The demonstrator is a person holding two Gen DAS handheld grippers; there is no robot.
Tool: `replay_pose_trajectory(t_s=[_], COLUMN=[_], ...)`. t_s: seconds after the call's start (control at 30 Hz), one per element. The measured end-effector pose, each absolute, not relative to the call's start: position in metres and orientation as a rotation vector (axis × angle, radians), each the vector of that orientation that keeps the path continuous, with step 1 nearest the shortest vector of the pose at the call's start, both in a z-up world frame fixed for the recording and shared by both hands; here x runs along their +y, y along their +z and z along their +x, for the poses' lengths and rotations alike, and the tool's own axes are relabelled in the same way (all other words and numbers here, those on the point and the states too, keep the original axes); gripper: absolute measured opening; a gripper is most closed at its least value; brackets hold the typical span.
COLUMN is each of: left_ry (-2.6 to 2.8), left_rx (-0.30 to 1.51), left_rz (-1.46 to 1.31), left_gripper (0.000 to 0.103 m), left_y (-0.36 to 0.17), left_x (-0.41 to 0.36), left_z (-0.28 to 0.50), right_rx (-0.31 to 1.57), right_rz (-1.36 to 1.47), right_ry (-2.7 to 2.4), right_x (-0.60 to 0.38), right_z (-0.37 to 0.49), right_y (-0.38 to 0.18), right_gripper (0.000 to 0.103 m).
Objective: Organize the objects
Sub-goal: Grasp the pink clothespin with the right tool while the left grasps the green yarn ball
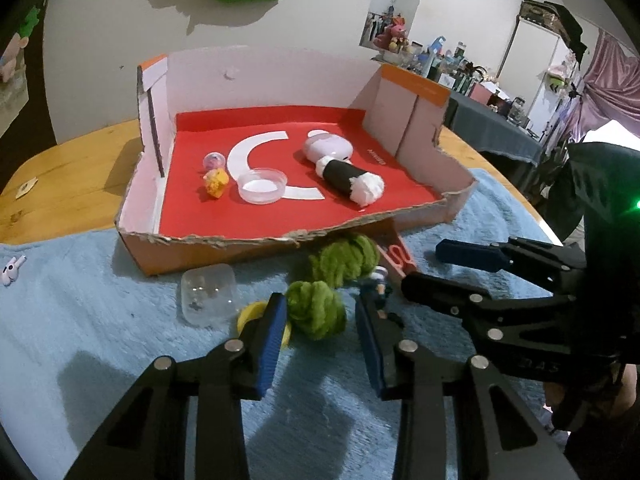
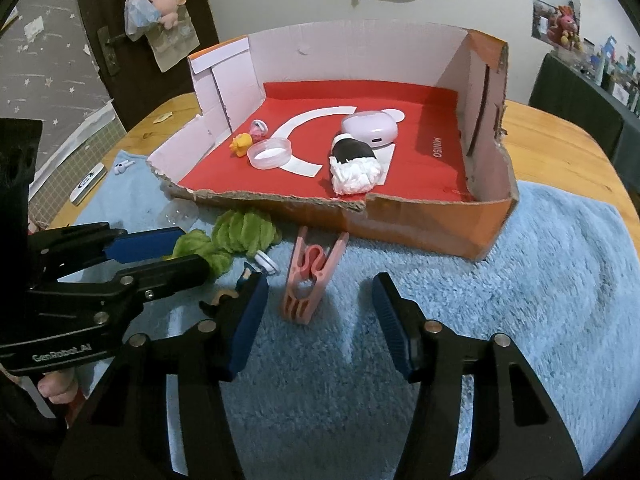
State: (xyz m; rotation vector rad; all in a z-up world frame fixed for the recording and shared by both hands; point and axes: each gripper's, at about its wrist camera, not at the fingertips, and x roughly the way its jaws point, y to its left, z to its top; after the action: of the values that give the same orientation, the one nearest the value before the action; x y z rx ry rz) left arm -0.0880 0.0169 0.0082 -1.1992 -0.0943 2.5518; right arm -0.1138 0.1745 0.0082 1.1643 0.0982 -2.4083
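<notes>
Straddling the green yarn ball (image 1: pixel 317 309) on the blue towel (image 1: pixel 100 320) before the cardboard box (image 1: pixel 208 246), the left hand-held gripper (image 1: pixel 320 330) should close squarely; the right hand-held gripper (image 2: pixel 320 312) gapes around the pink clothespin (image 2: pixel 310 280).

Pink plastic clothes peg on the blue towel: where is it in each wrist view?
Left wrist: pink plastic clothes peg, right of centre, mostly hidden behind the right gripper.
Right wrist: peg, centre, between open fingers.
Shared landmark: torn cardboard box, just behind it.
</notes>
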Motion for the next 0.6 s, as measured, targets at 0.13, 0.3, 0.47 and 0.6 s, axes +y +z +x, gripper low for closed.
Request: replay_pose_trajectory(t_s=[0.13, 0.3, 0.47, 0.6], left_ry=[2.549, 2.546, 2.516, 2.516], left_rx=[-0.091, -0.068, -0.066, -0.035], left_rz=[-1.200, -1.202, -1.213, -1.228], left_gripper=[0.038, 0.038, 0.037, 0.035], left_y=[0.008, 0.007, 0.002, -0.005], left_x=[0.016, 0.022, 0.029, 0.037], left_z=[-0.092, -0.094, -0.092, -0.093], right_rx=[0.122, 0.157, 0.213, 0.216], right_rz=[1.179, 1.177, 1.203, 1.204], right_ry=[-2.403, -2.413, -2.431, -2.430], right_x=[0.168, 0.163, 0.168, 0.167], right_z=[-0.119, -0.122, -0.122, -0.122], right_y=[0.005, 0.004, 0.001, 0.000], right_gripper=[0.053, 0.053, 0.047, 0.047])
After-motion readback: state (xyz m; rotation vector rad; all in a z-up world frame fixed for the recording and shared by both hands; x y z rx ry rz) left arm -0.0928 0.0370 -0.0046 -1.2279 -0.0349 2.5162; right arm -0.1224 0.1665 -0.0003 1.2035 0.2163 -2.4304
